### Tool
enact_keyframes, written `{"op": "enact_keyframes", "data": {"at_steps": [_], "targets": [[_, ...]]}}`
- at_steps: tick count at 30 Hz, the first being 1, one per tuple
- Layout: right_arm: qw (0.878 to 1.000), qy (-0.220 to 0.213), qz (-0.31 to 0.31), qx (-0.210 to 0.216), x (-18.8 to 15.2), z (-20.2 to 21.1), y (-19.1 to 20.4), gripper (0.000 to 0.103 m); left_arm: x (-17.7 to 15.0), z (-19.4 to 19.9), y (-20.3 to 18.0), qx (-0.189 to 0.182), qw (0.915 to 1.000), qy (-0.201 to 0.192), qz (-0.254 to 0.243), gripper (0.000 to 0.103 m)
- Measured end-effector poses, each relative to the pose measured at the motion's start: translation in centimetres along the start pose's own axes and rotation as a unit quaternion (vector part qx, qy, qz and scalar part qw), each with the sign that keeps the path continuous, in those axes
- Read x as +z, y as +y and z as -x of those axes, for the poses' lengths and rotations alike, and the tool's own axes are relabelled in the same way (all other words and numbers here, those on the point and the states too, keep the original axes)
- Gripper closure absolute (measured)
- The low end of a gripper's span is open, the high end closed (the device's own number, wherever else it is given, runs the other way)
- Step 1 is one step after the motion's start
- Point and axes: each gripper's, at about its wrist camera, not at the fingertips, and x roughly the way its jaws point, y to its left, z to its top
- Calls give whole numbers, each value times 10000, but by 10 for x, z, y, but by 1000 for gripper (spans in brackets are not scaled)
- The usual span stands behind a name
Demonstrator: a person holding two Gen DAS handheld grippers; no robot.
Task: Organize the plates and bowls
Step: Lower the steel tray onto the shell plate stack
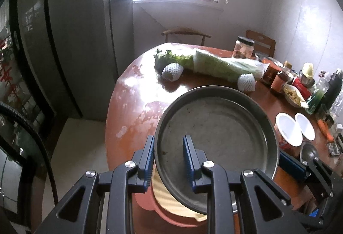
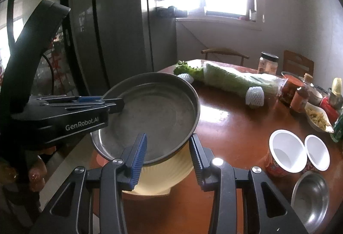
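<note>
Left wrist view, left tongs [image 1: 169, 155] clamping metal pan [image 1: 216, 124] rim

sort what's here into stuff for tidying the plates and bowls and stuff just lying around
Job:
metal pan, held by left gripper and right gripper
cream plate
pink plate
small steel bowl

Lying about:
cabbage
two wrapped fruits
jar
two cups
sauce bottles
</note>
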Motion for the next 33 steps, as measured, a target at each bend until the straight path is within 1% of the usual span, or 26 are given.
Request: {"op": "enact_keyframes", "data": {"at_steps": [12, 23, 33], "targets": [[9992, 392, 10, 33, -18, -29, -2, 61, -25, -37, 5, 13, 9992, 400, 85, 76], [9982, 580, 93, 72, -29, -46, -1, 61, -40, -49, 7, 147, 9987, 477, 77, 76], [9975, 663, 227, 4, -31, -58, -1, 61, -45, -55, 10, 160, 9985, 512, 111, 76]]}}
